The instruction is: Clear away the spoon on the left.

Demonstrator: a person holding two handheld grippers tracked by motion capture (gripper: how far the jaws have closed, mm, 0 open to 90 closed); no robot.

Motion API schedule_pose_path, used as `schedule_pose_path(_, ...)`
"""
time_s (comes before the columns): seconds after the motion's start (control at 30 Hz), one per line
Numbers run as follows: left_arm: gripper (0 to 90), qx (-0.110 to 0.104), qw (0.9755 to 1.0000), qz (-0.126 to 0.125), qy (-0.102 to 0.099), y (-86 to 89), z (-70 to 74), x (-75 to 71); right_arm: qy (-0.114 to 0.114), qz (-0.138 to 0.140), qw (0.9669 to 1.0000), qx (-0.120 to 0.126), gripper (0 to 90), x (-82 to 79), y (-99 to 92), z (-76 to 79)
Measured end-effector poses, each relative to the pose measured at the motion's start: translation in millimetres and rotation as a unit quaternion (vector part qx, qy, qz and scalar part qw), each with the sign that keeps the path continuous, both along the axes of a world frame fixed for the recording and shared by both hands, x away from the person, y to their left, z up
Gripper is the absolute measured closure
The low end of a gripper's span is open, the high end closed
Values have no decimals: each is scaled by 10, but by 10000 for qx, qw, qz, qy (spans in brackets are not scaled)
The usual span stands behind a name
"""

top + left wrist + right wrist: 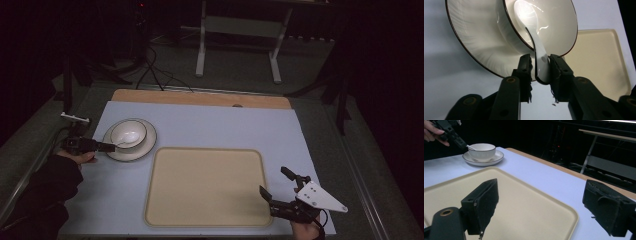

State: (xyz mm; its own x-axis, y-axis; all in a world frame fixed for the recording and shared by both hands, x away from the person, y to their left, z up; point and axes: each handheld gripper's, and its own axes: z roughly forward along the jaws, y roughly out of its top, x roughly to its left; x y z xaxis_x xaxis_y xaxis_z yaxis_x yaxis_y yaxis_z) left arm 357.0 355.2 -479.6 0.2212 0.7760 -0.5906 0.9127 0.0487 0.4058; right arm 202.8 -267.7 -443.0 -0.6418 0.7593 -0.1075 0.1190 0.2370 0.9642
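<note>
spoon (534,32): glossy plain white
bowl (549,22): creamy white inside and out, with a thin dark line round the rim
plate (474,37): white, faintly streaked with fine radial lines, with a thin dark brown edge line
tray (205,187): pale beige all over, no pattern, its raised rim the same colour
table (210,125): pale blue-grey top, plain, with a light wood-coloured strip along the far edge
left gripper (541,75): black jaws and pads, brass-coloured pivot pins
right gripper (274,186): black jaws with a brass-coloured pivot pin, and a light grey three-cornered plate dotted with small dark holes
sleeve (45,195): black
</note>
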Motion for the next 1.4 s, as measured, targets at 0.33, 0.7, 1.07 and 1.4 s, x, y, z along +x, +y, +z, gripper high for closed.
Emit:
schedule_pose_path(0.33,845,-75,10000,24,7,-24,29,3,-21,-18,10000,-9,133,-4,0,2)
schedule_pose_path(0.7,858,128,9999,-42,-102,-78,65,-17,-40,-56,10000,49,113,-10,-15,15)
schedule_pose_path(1.07,860,310,9991,-18,-276,-100,205,-83,-14,-74,10000,50,107,-12,-15,20)
schedule_pose_path(1.4,861,633,9961,110,-607,-126,471,-260,1,-64,10000,25,107,-7,-7,15)
